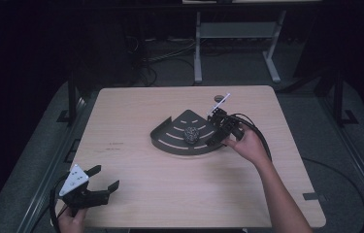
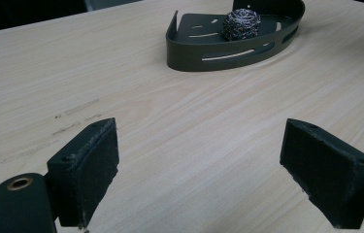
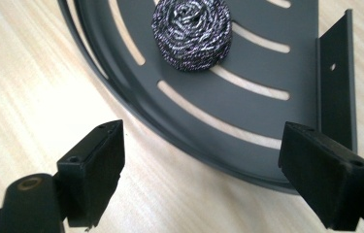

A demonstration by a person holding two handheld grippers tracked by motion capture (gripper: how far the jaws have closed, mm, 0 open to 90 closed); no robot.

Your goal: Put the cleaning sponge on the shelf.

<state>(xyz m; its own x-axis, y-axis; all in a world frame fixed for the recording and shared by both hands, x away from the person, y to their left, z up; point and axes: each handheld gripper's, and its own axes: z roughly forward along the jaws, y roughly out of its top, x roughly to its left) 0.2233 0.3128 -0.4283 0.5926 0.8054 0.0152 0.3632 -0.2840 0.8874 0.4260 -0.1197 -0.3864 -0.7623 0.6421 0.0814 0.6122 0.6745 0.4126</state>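
high view: the steel scourer (image 1: 191, 134) lies in the dark slotted tray (image 1: 170, 138) mid-bench (image 1: 136, 184); the right gripper (image 1: 217, 131) sits at the tray's right edge, the left gripper (image 1: 103, 179) well apart near the front corner.

left gripper view: jaws wide, empty, tray (image 2: 189, 51) far ahead.

right gripper view: jaws wide apart, holding nothing, scourer (image 3: 191, 31) just ahead. placing looks done; only withdrawal remains.

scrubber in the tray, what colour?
Metallic silver-grey with dark flecks, a coiled steel scourer. Right gripper view shows it best.
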